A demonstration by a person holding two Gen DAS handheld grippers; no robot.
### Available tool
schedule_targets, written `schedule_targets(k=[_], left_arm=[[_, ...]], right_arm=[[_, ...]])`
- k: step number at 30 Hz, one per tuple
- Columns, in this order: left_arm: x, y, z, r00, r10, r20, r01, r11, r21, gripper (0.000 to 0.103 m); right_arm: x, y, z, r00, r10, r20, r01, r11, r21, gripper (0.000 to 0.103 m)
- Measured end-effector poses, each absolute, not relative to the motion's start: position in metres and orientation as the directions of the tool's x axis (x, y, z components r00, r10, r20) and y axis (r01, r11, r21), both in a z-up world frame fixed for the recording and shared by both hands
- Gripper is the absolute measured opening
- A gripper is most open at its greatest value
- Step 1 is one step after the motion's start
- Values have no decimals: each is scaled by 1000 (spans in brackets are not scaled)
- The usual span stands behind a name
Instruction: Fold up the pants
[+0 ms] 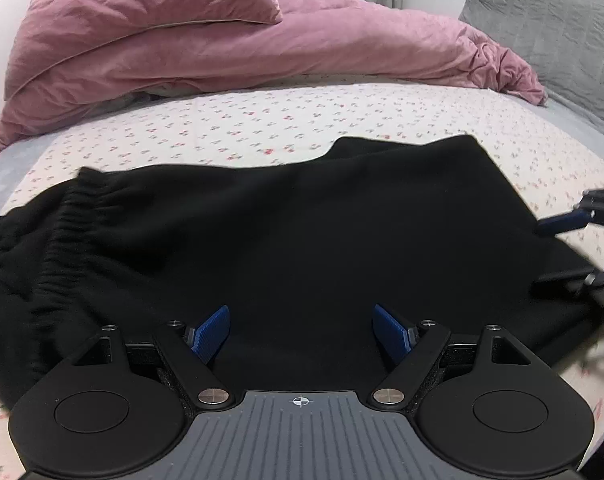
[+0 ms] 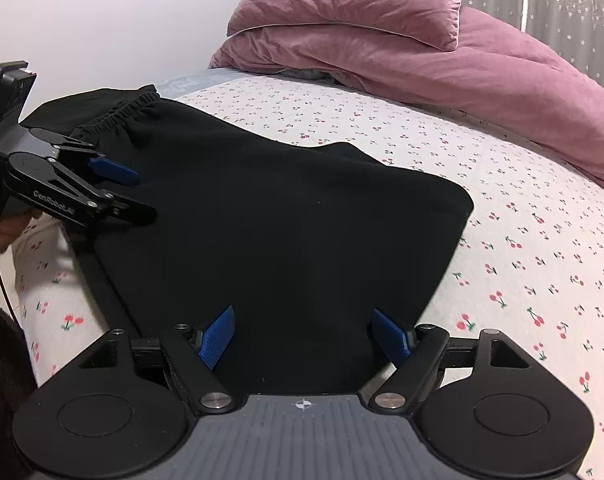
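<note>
The black pants [image 2: 277,216] lie folded flat near the front edge of the bed [image 2: 522,240], away from the pink duvet [image 1: 229,52]. The left gripper [image 1: 302,330] and right gripper [image 2: 304,334] both hover wide apart, gripping nothing, probably lining up the next fold. Only the right view shows a hand [image 2: 5,228]; the left view shows more of the waistband [image 1: 61,216].

Both wrist views look steeply down, close past their fingers [image 1: 213,334], sharing the black pants [image 1: 302,232] on the bed [image 2: 522,240].
</note>
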State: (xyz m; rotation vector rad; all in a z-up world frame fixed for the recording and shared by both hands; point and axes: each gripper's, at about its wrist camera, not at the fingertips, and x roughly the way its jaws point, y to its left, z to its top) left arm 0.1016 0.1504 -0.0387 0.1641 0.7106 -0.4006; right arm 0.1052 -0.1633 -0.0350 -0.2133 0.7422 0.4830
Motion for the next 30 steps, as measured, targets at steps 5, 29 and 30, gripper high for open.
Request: schedule_targets(k=[5, 29, 30], left_arm=[[95, 156, -36, 689, -305, -658, 411, 912, 7, 81], [51, 68, -38, 543, -630, -556, 698, 707, -119, 96], [48, 64, -38, 539, -635, -554, 710, 696, -107, 96]], right_arm=[[99, -172, -29, 632, 313, -709, -466, 884, -25, 78], [100, -251, -40, 323, 674, -665, -83, 720, 689, 44], [100, -250, -40, 317, 685, -656, -83, 709, 700, 35]])
